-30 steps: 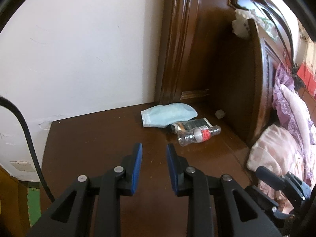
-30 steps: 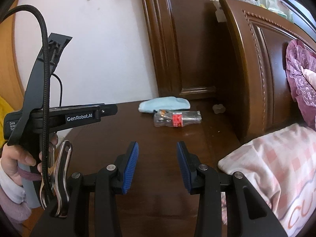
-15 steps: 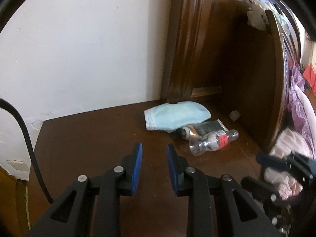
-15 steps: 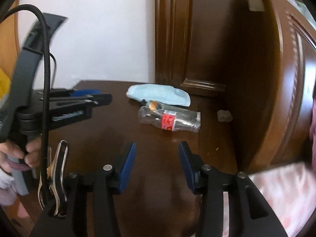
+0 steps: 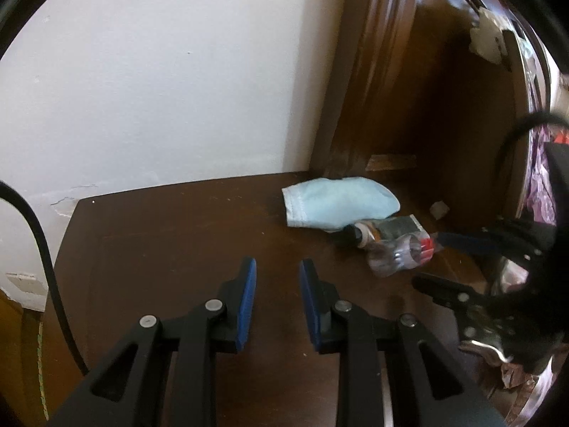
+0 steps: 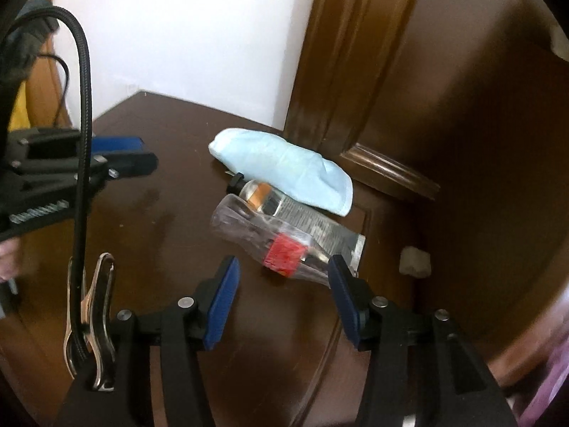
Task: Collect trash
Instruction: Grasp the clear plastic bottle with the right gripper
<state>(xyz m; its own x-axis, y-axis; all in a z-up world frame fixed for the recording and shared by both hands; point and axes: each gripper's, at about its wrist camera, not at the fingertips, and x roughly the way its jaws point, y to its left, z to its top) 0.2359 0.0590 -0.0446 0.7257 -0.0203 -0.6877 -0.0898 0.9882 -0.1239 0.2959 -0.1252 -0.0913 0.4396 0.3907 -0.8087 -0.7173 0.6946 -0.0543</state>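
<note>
A crushed clear plastic bottle with a red label [image 6: 274,238] lies on the dark wooden nightstand [image 6: 160,220]. A squeezed tube with a black cap [image 6: 298,213] lies behind it, partly under a light blue face mask [image 6: 284,167]. My right gripper [image 6: 282,274] is open, low over the nightstand, with the bottle's neck end just ahead between its fingertips. My left gripper [image 5: 277,277] is open and empty, left of the trash. In the left wrist view I see the mask [image 5: 338,206], tube [image 5: 384,231], bottle [image 5: 402,256] and the right gripper [image 5: 437,259].
A small crumpled white scrap [image 6: 414,267] lies by the tall wooden headboard [image 6: 480,124] on the right. A white wall [image 5: 160,89] stands behind the nightstand. Pink bedding [image 5: 540,192] shows at the far right. A black cable [image 6: 83,114] hangs at the left.
My right gripper has moved forward and down to the bottle and opened wider. My left gripper has drifted slightly closer to the nightstand, still open.
</note>
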